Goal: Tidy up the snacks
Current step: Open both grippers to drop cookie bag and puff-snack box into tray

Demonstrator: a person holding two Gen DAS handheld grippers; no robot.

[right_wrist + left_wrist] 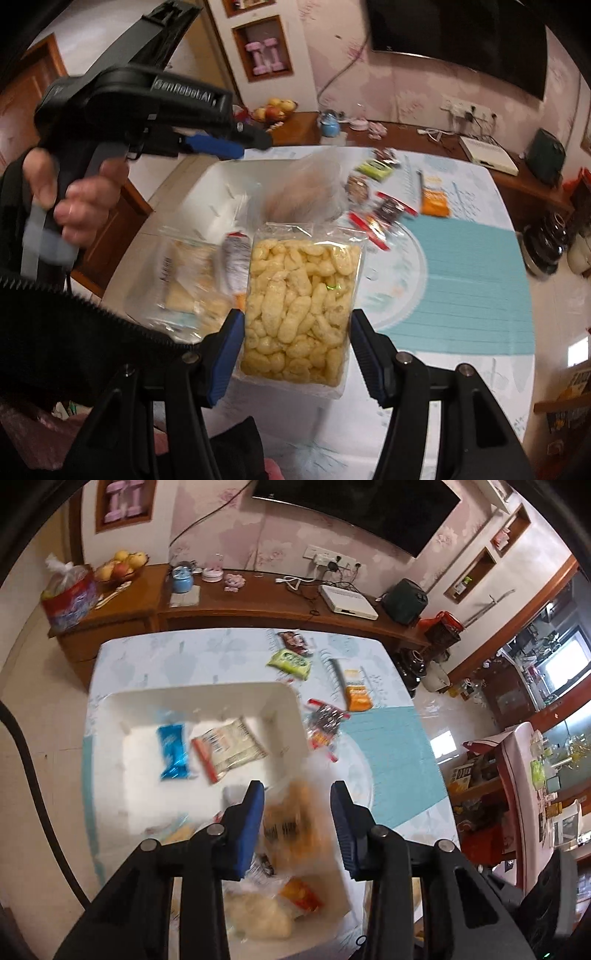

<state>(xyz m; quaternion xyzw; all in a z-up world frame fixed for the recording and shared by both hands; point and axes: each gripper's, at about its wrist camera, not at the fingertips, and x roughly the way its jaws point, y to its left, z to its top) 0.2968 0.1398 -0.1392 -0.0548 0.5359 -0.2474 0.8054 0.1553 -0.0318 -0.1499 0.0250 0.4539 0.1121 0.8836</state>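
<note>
My right gripper [297,354] has its blue pads [226,360] pressed against both sides of a clear bag of puffed corn snacks [301,310], which stands upright between the jaws and reaches well ahead of them. Just left of those jaws lies a clear pack of pale biscuits [188,280], blurred, with a small white-and-red packet [234,262] leaning between it and the held bag.

My left gripper [297,834] hangs with its jaws apart and nothing clamped; beneath the gap I see a blurred orange-and-clear bag [291,819], not touched by either pad. Ahead and left of these jaws sits the white bin [207,694]. Inside it lie a blue packet [173,751] and, beside it, a white packet with a red edge [229,747].

Ahead and right of the left jaws, outside the bin on the blue-patterned tablecloth [399,760], are loose snacks: a red-and-dark wrapper [325,725] just beside the bin's wall, an orange packet [357,694], a green packet [290,663], and a dark red one [294,641] farthest away.

In the right view, a hand [74,199] grips the other gripper's handle.
</note>
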